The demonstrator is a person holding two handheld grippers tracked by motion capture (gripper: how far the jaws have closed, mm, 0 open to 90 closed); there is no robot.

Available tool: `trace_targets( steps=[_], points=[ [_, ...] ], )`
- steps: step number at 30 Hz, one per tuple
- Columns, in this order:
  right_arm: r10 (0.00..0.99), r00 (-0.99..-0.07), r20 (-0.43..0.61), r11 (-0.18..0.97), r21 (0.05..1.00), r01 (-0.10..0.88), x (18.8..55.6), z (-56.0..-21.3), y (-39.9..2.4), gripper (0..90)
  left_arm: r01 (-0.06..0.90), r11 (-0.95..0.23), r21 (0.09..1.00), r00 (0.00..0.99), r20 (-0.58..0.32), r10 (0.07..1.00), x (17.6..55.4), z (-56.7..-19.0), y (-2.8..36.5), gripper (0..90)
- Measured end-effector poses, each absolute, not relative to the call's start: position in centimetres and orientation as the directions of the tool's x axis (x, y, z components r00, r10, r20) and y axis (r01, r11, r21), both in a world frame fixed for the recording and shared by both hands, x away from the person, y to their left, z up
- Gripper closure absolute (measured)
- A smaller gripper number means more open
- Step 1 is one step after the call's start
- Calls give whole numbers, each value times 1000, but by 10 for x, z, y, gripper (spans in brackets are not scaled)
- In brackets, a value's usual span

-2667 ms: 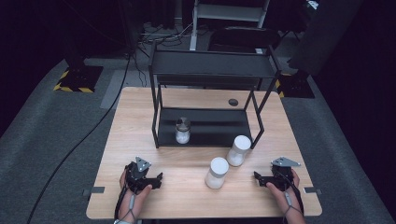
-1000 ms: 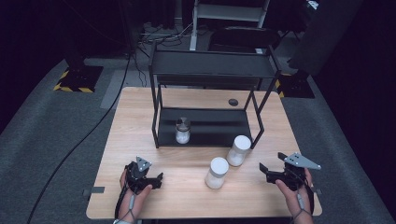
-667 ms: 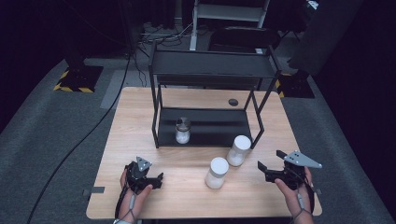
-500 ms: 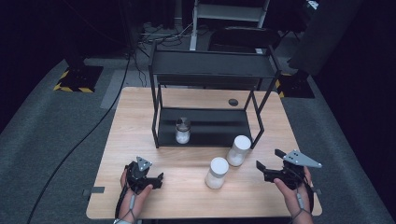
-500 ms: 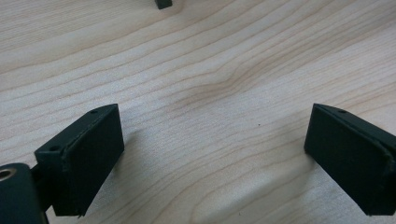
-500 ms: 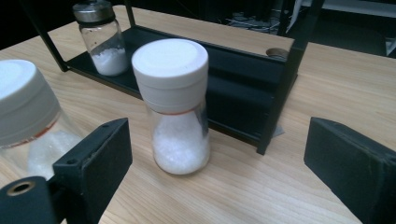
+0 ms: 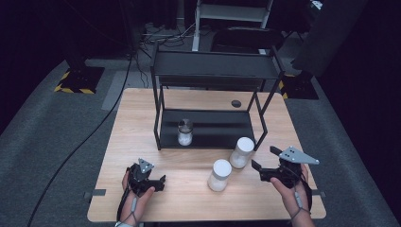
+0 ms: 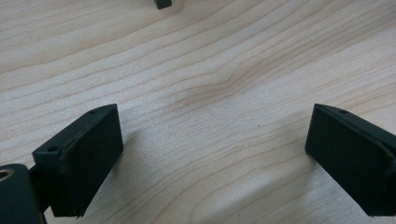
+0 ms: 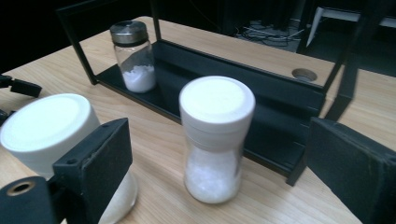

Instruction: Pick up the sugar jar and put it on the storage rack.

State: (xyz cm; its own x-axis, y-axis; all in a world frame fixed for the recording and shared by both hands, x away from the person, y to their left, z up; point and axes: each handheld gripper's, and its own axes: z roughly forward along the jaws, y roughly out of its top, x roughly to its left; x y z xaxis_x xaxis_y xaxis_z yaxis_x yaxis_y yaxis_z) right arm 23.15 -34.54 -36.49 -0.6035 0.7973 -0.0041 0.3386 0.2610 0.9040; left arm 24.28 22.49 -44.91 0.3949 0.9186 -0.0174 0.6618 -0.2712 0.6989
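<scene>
While one jar (image 7: 185, 132) with a metal lid already stands on the lower shelf of the black rack (image 7: 213, 75), the high view shows two white-capped jars on the table (image 7: 142, 123): one (image 7: 242, 152) just in front of the rack's right leg, the other (image 7: 219, 175) nearer the person. The right tool (image 7: 257, 166) hovers close beside them, jaws apart and empty; the left tool (image 7: 161, 180) rests near the table's front edge.

Looking along the left tool, its jaws have just been opening, with bare wood between them.

Looking along the right tool, the farther jar (image 9: 215, 140) sits framed between the wide jaws, untouched. By my judgement, shelving has barely begun; two jars remain.
</scene>
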Motion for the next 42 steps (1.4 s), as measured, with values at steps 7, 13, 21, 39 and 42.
trace_targets(
  steps=[7, 13, 21, 39, 42],
  points=[
    [776, -631, -14, 277, 906, 320, 234, -360, -333, 75, 662, -272, 699, 395, -17, 919, 243, -449, 225, 35],
    [755, -655, -17, 286, 908, 306, 235, -357, -323, 75, 662, -272, 698, 395, -17, 919, 243, -449, 225, 34],
    [736, -676, -9, 287, 910, 300, 236, -356, -314, 76, 662, -272, 699, 395, -17, 918, 243, -449, 225, 34],
    [684, -729, 22, 301, 902, 309, 241, -368, -289, 76, 662, -272, 698, 395, -17, 918, 243, -449, 225, 34],
    [676, -736, 26, 304, 900, 311, 241, -370, -286, 76, 661, -272, 699, 396, -17, 918, 243, -449, 225, 34]
  ],
)
